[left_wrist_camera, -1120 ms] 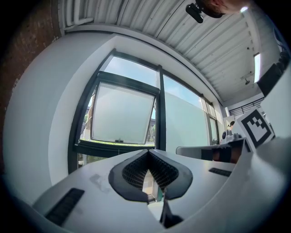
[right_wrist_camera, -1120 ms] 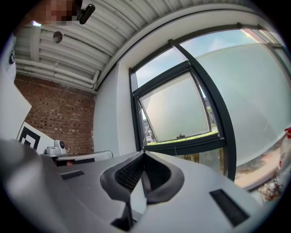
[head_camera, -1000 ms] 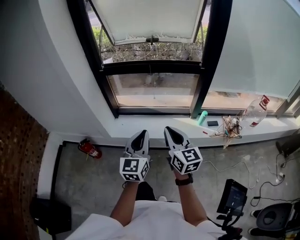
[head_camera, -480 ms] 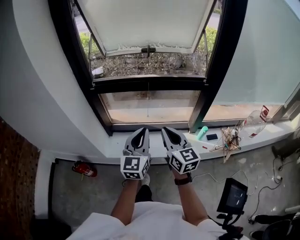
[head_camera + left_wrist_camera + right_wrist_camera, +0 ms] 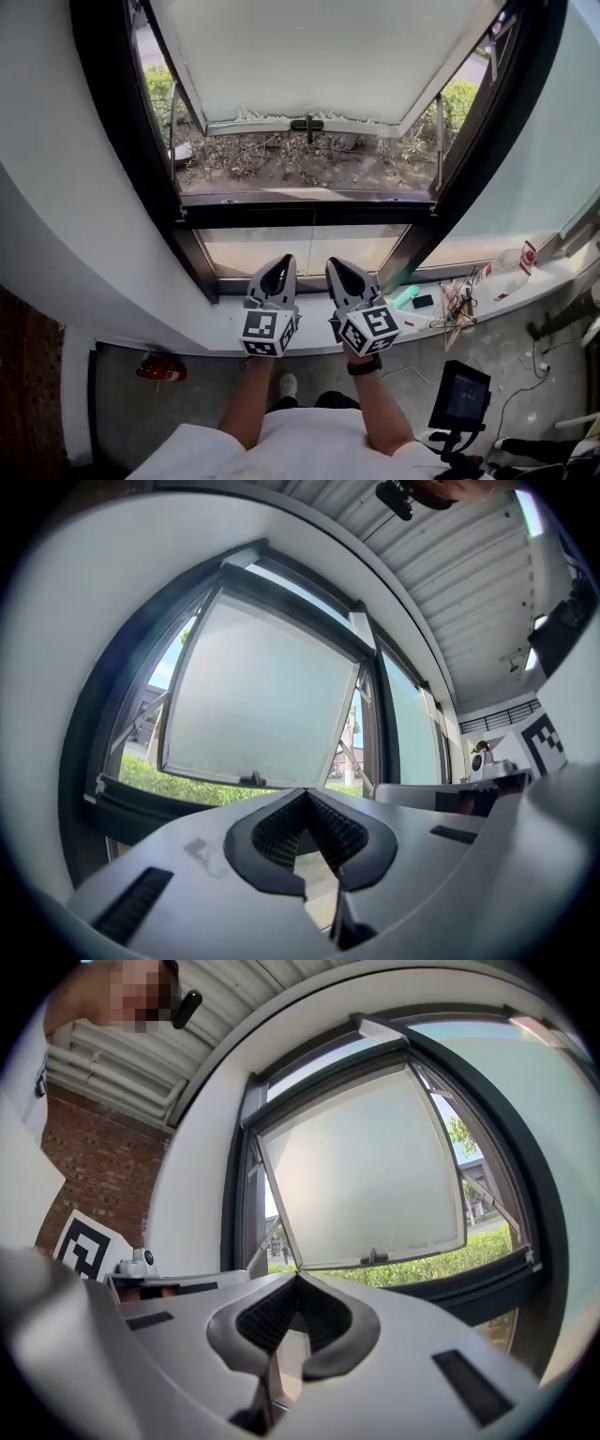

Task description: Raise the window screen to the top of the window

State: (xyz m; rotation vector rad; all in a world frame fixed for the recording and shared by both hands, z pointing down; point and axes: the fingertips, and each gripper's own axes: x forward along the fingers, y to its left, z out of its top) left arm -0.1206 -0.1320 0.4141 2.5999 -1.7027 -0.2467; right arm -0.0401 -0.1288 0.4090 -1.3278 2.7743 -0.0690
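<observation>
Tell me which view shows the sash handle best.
Head view: the handle sits dark and unobstructed, centred on the lower edge of the open sash. Both gripper views show it only as a tiny nub on that edge.

Head view, steeply downward. A red fire extinguisher [image 5: 159, 367] lies on the grey floor [image 5: 131, 412] at lower left, near the base of the wall. On the white ledge [image 5: 187, 333], right of centre: a teal cylinder [image 5: 405, 296]; just beside it, a small dark flat item [image 5: 423, 301]; a tangle of cords [image 5: 457, 302]; and a clear plastic bottle [image 5: 504, 276] lying on its side. A dark screen on a stand [image 5: 461, 397] occupies the lower right. Outdoors: dry ground [image 5: 281, 164] and a green hedge [image 5: 459, 94].
</observation>
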